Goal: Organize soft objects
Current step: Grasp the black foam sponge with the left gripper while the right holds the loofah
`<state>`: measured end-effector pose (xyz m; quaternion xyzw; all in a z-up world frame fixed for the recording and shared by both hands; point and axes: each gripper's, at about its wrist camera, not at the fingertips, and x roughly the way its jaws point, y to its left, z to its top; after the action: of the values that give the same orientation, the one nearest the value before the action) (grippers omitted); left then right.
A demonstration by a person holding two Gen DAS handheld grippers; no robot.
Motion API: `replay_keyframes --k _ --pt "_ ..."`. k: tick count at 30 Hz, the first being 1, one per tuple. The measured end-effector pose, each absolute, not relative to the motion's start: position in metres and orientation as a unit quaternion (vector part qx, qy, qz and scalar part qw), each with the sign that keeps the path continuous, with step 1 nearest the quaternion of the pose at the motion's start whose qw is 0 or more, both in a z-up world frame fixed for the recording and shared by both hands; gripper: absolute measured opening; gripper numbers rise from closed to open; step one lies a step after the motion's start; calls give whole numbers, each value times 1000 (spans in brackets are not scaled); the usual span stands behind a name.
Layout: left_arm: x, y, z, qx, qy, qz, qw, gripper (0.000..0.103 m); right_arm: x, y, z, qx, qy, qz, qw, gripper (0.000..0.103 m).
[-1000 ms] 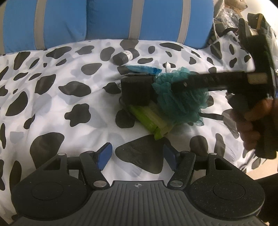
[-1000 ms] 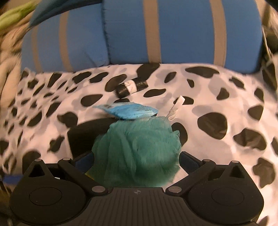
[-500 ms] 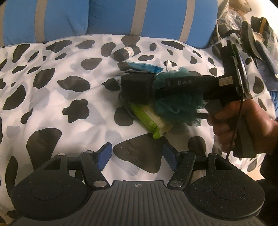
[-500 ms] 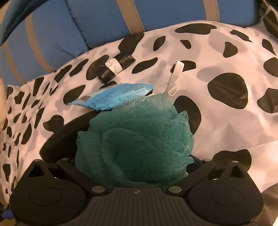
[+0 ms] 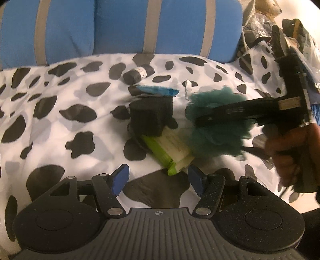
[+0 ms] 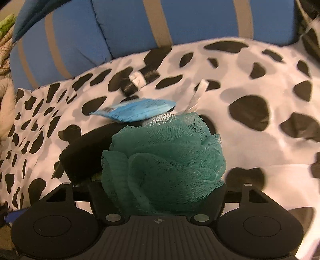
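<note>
My right gripper (image 6: 160, 192) is shut on a teal mesh bath pouf (image 6: 164, 160), which hides its fingertips. In the left wrist view the pouf (image 5: 216, 128) hangs in that gripper (image 5: 198, 120), lifted to the right of a black foam block (image 5: 151, 116). The block rests on a green and white sponge (image 5: 168, 152), with a blue packet (image 5: 158, 90) behind it. A black roll with a white band (image 5: 138, 74) lies farther back. My left gripper (image 5: 158, 180) is open and empty, low over the bedspread in front of the sponge.
Everything lies on a white bedspread with black spots (image 5: 60, 120). Blue cushions with grey stripes (image 5: 120, 26) stand at the back. Cluttered bags and a plush toy (image 5: 266, 8) sit at the far right. A white strap (image 6: 198, 96) lies beside the blue packet.
My right gripper has closed on the pouf and pulled it up and to the right, off the black block and sponge. My left gripper has stayed open in place.
</note>
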<state>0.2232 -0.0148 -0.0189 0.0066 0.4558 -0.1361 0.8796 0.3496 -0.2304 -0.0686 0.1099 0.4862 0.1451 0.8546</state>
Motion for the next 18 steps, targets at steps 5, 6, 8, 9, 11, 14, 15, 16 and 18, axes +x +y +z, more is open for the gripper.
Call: replay_keyframes --k 5,6,8,9,11,14,15,16,18 --pt "226 -19 -16 16 435 -125 891 68 334 -252 -53 92 471 140 866 73" --pt "227 -20 -16 16 430 -125 894 74 330 -255 -51 91 471 142 866 73" --pt "230 -20 -14 23 419 -127 899 77 324 -259 -48 89 471 141 866 73" --pt "232 -20 -13 28 414 -125 901 77 321 -261 -46 89 472 141 866 73" --pt "237 -19 -11 29 407 -119 905 79 315 -266 -42 92 474 142 864 73" --pt "248 -17 -9 14 401 -125 907 80 305 -273 -33 95 473 141 864 73" --pt "252 -17 -9 11 399 -128 908 80 301 -276 -30 96 473 141 865 73" --pt "257 -17 -9 12 396 -128 909 80 297 -279 -27 98 472 141 865 73" --pt "264 -17 -12 14 392 -126 911 84 289 -285 -22 100 471 141 865 73"
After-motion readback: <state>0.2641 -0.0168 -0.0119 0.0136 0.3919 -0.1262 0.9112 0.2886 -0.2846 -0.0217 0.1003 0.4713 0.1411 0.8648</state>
